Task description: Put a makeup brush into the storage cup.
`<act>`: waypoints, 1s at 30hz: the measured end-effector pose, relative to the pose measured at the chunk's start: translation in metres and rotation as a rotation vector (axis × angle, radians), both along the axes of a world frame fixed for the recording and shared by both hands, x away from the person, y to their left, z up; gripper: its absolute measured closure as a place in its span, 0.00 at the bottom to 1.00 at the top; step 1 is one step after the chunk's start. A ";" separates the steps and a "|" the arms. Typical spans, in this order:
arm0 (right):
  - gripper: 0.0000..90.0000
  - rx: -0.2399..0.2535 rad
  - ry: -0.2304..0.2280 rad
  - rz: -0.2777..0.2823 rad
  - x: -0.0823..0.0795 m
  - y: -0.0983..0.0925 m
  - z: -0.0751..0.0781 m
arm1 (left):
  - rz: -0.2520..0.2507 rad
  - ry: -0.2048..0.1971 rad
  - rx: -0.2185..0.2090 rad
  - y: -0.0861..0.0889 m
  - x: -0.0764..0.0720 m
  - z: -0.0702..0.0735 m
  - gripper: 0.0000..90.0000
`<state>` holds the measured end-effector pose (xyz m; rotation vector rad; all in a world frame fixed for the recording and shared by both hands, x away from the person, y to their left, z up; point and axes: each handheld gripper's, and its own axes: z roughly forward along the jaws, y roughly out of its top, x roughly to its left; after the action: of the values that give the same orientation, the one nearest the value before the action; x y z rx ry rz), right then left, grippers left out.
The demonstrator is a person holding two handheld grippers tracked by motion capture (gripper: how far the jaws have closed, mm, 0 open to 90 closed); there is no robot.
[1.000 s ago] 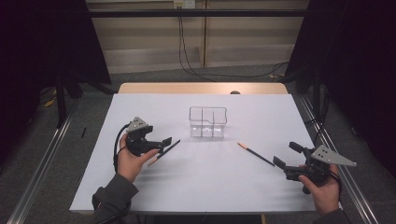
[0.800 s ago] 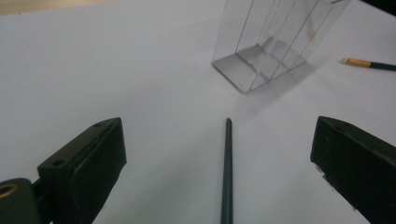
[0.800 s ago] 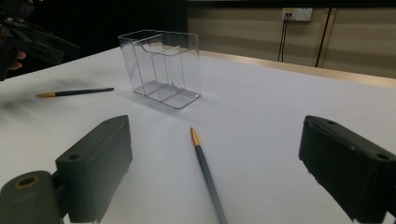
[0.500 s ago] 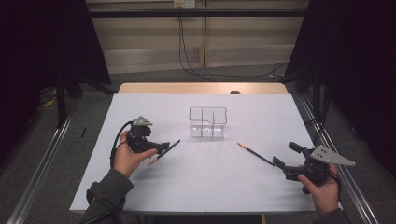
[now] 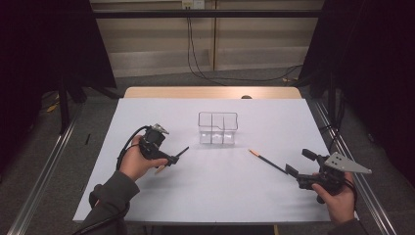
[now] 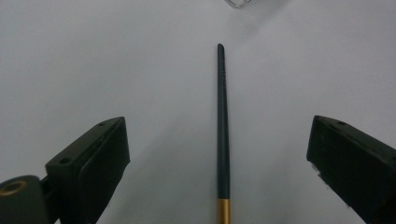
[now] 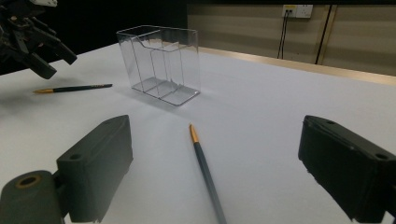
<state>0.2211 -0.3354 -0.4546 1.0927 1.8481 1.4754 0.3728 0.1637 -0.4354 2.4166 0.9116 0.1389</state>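
Looking down from the high view, I take the clear divided box (image 5: 218, 128) in the middle of the white table (image 5: 215, 196) as my landmark. My left gripper (image 5: 179, 155) hangs to the left of the box and a little nearer to me, jaws spread, over a dark pencil (image 5: 166, 163) that lies on the table beneath it, its pale end poking out under the hand. My right gripper (image 5: 292, 173) sits well off to the right of the box and nearer to me, jaws also parted, with the second pencil (image 5: 266, 162) lying slantwise between it and the box, its gold tip toward the box and its dark end just at the gripper. In the left gripper view, I see both black jaws wide apart with the dark green pencil (image 6: 222, 135) lying straight between them, touching neither; its gold band is at the bottom edge and its dark end points toward a corner of the box (image 6: 238, 3) at the top. In the right gripper view, my jaws stand wide and released, the pencil (image 7: 205, 170) lies between them on the table with its gold tip toward the box (image 7: 161, 63), and to the left of the box I see the other pencil (image 7: 72, 88) flat on the table under the left gripper (image 7: 44, 53).
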 end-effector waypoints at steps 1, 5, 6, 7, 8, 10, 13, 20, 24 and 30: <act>0.10 0.000 0.000 0.000 0.000 0.000 0.000 | -0.003 -0.001 0.015 0.000 0.001 0.000 0.07; 0.10 0.004 0.002 -0.004 -0.001 0.000 0.001 | -0.011 0.024 0.043 -0.002 0.002 -0.001 0.12; 0.10 0.000 0.001 -0.001 -0.001 0.000 0.001 | -0.017 0.032 0.059 -0.003 0.002 0.001 0.13; 0.10 -0.003 -0.002 -0.002 0.000 0.000 0.001 | -0.017 0.032 0.059 -0.003 0.002 0.001 0.14; 0.10 -0.003 -0.002 -0.002 0.000 0.000 0.001 | -0.019 0.036 0.064 -0.004 0.002 0.001 0.14; 0.10 -0.002 -0.002 -0.002 0.000 0.000 0.001 | -0.039 0.042 0.089 -0.005 0.003 0.002 0.16; 0.11 -0.007 -0.003 0.000 0.000 0.000 0.001 | -0.057 0.068 0.114 -0.006 0.002 0.002 0.22; 0.11 -0.009 0.001 0.005 0.000 0.000 0.001 | -0.064 0.115 0.168 -0.007 0.000 -0.002 0.34; 0.11 -0.011 0.000 0.002 0.000 0.000 0.001 | -0.075 0.129 0.193 -0.006 0.000 -0.005 0.42; 0.11 -0.011 0.000 0.007 0.000 0.001 0.000 | -0.069 0.180 0.208 -0.006 0.000 -0.009 0.54</act>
<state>0.2213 -0.3345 -0.4542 1.0819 1.8593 1.4673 0.3729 0.1576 -0.4440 2.6845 0.9309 -0.0112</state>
